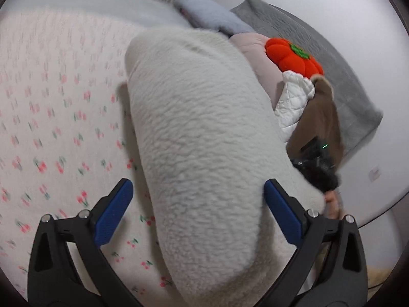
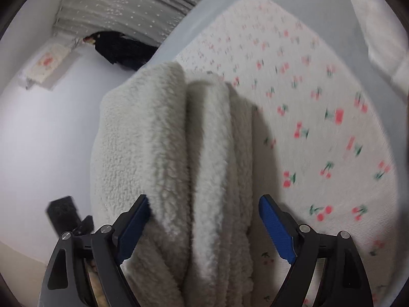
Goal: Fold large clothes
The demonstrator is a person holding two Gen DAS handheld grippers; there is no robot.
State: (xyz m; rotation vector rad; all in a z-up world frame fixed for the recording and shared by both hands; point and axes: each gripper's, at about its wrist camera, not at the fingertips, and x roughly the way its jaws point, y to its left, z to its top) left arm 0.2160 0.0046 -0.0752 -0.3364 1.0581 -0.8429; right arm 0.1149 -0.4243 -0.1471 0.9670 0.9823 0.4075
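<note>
A cream fleece garment (image 1: 204, 140), folded into a long bundle, is laid on a cherry-print sheet (image 1: 51, 128), its long axis running toward twelve o'clock. It is straddled by the wide-open, empty left gripper (image 1: 198, 212) and right gripper (image 2: 203, 227), equally near.

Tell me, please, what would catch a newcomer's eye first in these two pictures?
First comes the bulky cream fleece garment, folded into a thick roll on the cherry-print sheet and lying between the open fingers of both the left claw and the right claw. Next is the bright red plush pumpkin, perched on the pile of other clothes at the upper right of the left view.
</note>
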